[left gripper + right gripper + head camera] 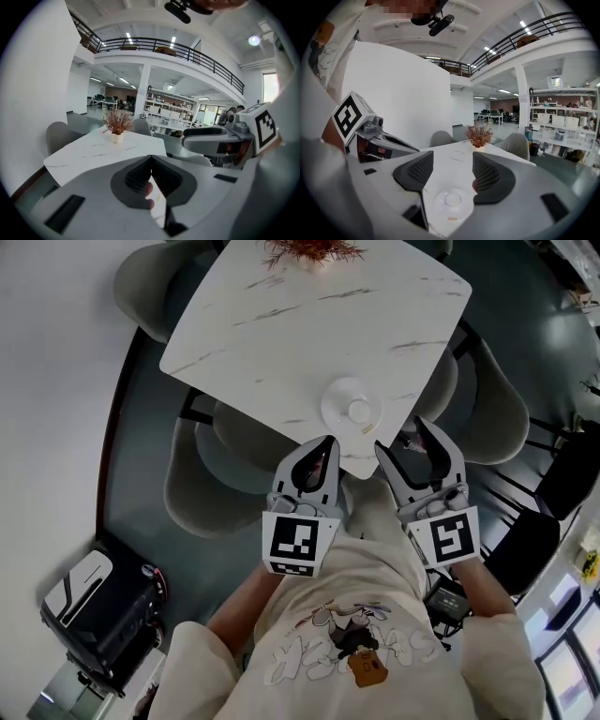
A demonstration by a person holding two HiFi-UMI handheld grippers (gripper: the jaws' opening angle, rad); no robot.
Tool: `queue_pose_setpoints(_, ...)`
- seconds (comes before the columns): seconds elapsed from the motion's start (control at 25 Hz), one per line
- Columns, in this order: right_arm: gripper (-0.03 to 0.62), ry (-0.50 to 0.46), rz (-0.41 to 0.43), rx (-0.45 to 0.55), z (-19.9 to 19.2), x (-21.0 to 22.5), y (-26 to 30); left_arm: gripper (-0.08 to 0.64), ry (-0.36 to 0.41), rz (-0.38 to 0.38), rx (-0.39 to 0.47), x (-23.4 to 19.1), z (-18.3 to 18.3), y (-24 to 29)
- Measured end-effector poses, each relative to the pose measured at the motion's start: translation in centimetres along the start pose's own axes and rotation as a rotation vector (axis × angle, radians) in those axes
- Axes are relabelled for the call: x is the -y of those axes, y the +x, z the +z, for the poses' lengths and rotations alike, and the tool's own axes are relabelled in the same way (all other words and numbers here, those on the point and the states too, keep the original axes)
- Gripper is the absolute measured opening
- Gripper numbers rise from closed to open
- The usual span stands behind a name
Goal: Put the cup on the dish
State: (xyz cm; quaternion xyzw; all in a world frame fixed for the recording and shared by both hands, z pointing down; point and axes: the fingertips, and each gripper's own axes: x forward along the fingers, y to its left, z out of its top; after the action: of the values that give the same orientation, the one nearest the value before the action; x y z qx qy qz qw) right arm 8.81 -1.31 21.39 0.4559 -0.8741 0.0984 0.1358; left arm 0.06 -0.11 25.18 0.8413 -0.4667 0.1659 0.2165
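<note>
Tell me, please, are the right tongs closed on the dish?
No, the right tongs stand open, and the white dish lies untouched on the table.

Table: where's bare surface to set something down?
Most of the marble table is bare: the whole middle stretch between the potted plant at the far edge and the dish near the front corner. Crowded only at that corner, where the left gripper and right gripper hover.

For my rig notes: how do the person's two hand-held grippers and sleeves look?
The left hand-held gripper and the right hand-held gripper have light grey shells and dark grey ribbed pads. Each carries a white cube with black square markers. The sleeves are cream and long.
</note>
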Motion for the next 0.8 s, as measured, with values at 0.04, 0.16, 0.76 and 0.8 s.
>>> queue_pose_setpoints(0.04,0.264,0.001,-0.001,0.005,0.3,-0.1,-0.3,0.003,-0.004,-0.005,0.002,0.4,0.3,-0.2)
queue_pose_setpoints(0.16,0.264,0.003,0.005,0.029,1.4,-0.8,-1.2,0.003,-0.024,-0.023,0.012,1.4,1.2,-1.3)
queue_pose_setpoints(0.76,0.116,0.016,-0.068,0.116,6.5,-0.1,-4.0,0.003,-0.035,-0.035,0.091,2.3,5.3,-2.9)
queue_pose_setpoints(0.8,0.098,0.022,-0.076,0.118,6.6,0.0,-4.1,0.003,-0.034,-0.039,0.094,2.4,5.5,-2.9)
